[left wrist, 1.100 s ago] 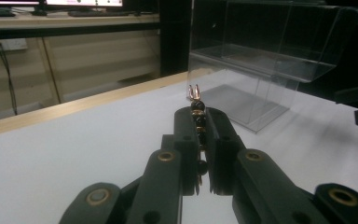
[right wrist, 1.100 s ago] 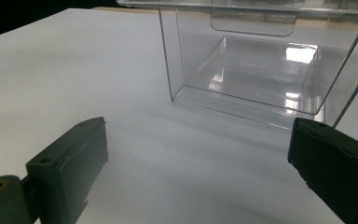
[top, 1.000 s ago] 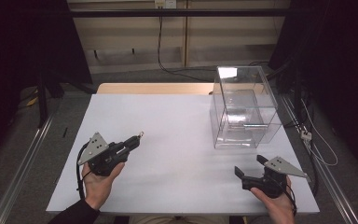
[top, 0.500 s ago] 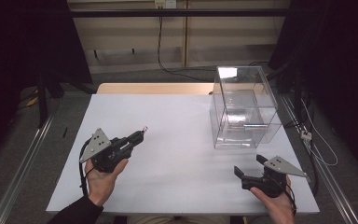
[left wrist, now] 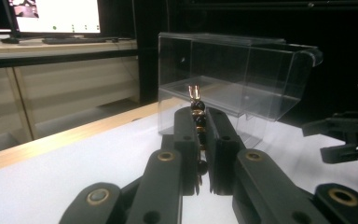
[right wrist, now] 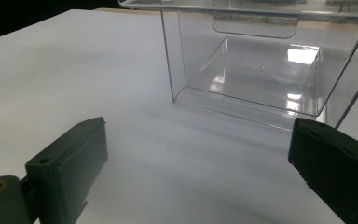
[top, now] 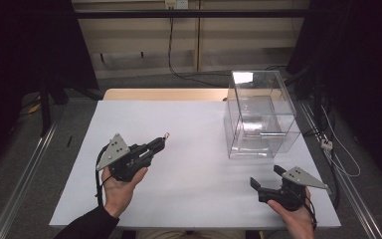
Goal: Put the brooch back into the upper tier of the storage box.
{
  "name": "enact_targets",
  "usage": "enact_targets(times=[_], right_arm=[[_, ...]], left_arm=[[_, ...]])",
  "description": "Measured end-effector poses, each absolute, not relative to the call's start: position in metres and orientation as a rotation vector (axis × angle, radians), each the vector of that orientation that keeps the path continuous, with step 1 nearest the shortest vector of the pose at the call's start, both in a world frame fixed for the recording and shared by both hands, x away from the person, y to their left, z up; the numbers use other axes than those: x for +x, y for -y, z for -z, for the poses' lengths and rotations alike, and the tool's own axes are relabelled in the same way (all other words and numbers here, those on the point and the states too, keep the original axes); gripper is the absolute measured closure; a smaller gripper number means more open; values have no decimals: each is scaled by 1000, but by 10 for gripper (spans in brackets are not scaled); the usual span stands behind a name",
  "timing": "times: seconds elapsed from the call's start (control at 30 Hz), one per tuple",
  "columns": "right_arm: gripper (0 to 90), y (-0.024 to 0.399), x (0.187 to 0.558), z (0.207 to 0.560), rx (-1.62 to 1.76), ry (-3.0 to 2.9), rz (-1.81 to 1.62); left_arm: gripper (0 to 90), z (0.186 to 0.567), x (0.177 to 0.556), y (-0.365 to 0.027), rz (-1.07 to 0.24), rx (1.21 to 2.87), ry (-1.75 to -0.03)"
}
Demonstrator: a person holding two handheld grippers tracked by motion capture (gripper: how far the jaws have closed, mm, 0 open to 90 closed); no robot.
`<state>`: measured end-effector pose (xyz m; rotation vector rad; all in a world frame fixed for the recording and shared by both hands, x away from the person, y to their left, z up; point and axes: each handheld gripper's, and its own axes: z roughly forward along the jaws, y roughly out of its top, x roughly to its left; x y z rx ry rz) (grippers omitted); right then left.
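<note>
My left gripper (top: 159, 142) (left wrist: 199, 113) hovers over the left half of the white table (top: 189, 119), angled toward the far right. It is shut on a string of dark beads (left wrist: 198, 122) with gold spacers. The string's small gold clasp (top: 165, 135) (left wrist: 194, 91) sticks out past the jaw tips. A clear plastic box (top: 261, 117) (left wrist: 233, 74) (right wrist: 256, 70) stands at the right rear of the table, its open side facing the person. My right gripper (top: 265, 176) (right wrist: 198, 135) rests near the front right edge, open with nothing between its jaws, pointing at the box; it appears too in the left gripper view (left wrist: 345, 140).
A bare wooden strip (top: 164, 94) runs along the table's far edge. Cables (top: 328, 144) trail on the floor to the right, and metal rails (top: 25, 174) flank both sides. A lit monitor (left wrist: 56, 16) stands on a desk far behind.
The left gripper has moved right and away from the person, rising a little, with the beads still in its jaws. The right gripper has stayed put.
</note>
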<state>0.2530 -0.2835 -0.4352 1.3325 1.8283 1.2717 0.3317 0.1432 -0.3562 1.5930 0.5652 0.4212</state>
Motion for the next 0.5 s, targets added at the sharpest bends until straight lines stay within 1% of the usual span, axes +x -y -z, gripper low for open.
enact_targets(times=[0.13,0.5], right_arm=[[47,283,253,435,1327,-1833,-1269],[46,284,252,435,1334,-1826,-1268]], left_arm=[[841,350,332,-134,-388,1594,-537],[841,342,334,-114,-391,1571,-520]])
